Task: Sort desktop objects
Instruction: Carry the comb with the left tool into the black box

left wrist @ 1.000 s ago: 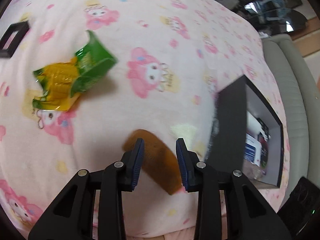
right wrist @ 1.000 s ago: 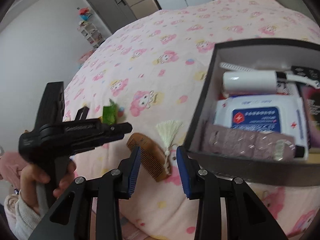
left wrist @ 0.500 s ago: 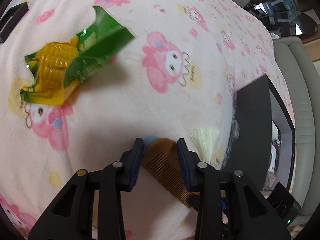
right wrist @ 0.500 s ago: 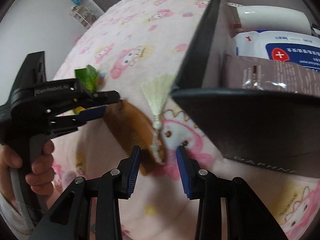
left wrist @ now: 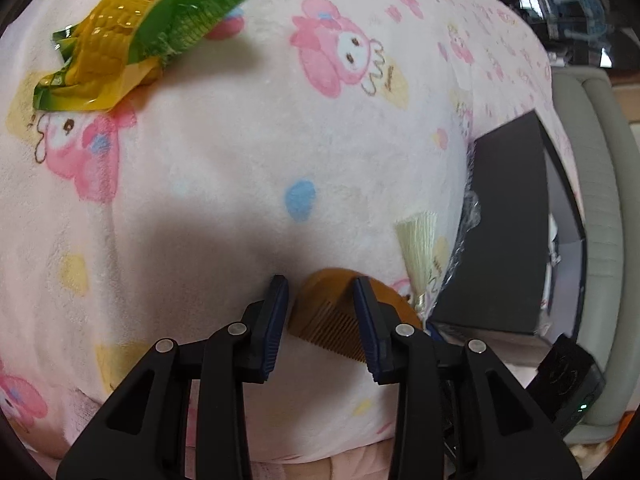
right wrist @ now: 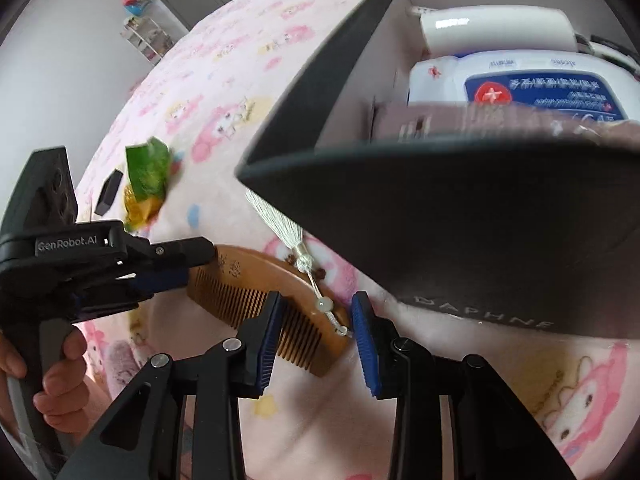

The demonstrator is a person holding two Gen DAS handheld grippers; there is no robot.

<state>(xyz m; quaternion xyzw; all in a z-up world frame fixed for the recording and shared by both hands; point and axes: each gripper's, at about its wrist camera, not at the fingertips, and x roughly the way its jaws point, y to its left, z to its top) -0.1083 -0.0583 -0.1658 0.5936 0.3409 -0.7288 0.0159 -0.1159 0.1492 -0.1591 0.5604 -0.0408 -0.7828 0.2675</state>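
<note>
A brown wooden comb [right wrist: 256, 280] with a pale tassel [right wrist: 280, 220] lies on the pink cartoon blanket [left wrist: 240, 152], close to the black box [right wrist: 460, 220]. My right gripper [right wrist: 316, 324] is open, its blue pads on either side of the comb's corded end. My left gripper [left wrist: 320, 284] is open too, and the comb's rounded end [left wrist: 332, 304] shows between its pads. From the right wrist view, the left gripper [right wrist: 188, 264] sits at the comb's other end, held by a hand [right wrist: 60, 380].
The black box holds a wipes pack [right wrist: 540, 84], a white bottle [right wrist: 496, 28] and a brown pouch [right wrist: 500, 120]. A green and yellow snack packet [left wrist: 132, 40] lies further back on the blanket, next to a small black object [right wrist: 110, 190]. A grey sofa edge [left wrist: 600, 200] lies beyond the box.
Both grippers have come down and closer to the comb. The comb's ends now sit between their pads. The snack packet has slid toward the top of the left view.
</note>
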